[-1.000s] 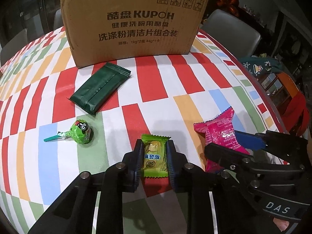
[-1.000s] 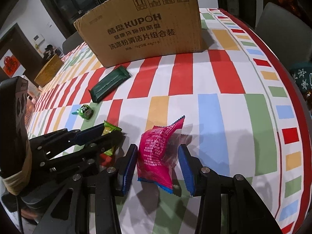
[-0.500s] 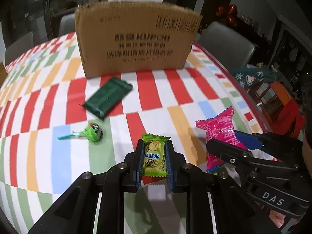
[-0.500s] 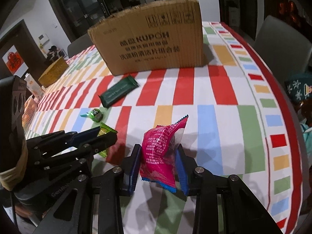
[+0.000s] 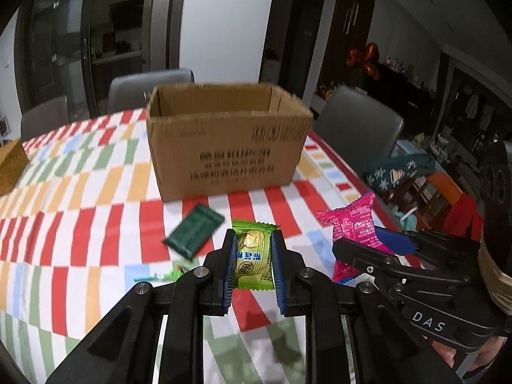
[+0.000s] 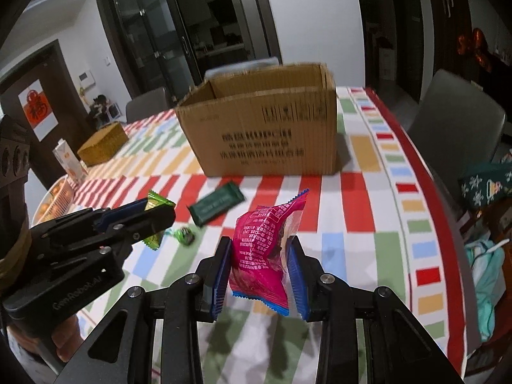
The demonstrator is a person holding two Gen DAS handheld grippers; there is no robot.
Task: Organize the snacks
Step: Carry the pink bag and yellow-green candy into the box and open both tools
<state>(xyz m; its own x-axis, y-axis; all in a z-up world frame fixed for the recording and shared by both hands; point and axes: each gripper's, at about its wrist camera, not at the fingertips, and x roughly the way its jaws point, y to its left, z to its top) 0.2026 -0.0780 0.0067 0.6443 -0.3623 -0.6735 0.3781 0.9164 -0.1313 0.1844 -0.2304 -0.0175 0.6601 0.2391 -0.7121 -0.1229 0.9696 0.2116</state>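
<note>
My left gripper (image 5: pixel 252 240) is shut on a small green snack packet (image 5: pixel 252 256) and holds it above the table. My right gripper (image 6: pixel 260 246) is shut on a pink snack packet (image 6: pixel 265 243), also lifted; that packet shows in the left wrist view (image 5: pixel 352 224) too. An open cardboard box (image 5: pixel 224 144) stands on the striped tablecloth straight ahead and also shows in the right wrist view (image 6: pixel 265 128). A dark green wrapped bar (image 5: pixel 193 232) and a green lollipop (image 6: pixel 185 235) lie on the table between the grippers and the box.
The tablecloth (image 6: pixel 358 198) ends at a red border on the right. Grey chairs (image 5: pixel 355 128) stand behind and right of the table. A woven yellow box (image 6: pixel 102 142), a carton and a fruit bowl (image 6: pixel 54 198) sit at the far left.
Both grippers have risen off the table with their packets; the box top and its open inside now show. The bar and lollipop stay on the table.
</note>
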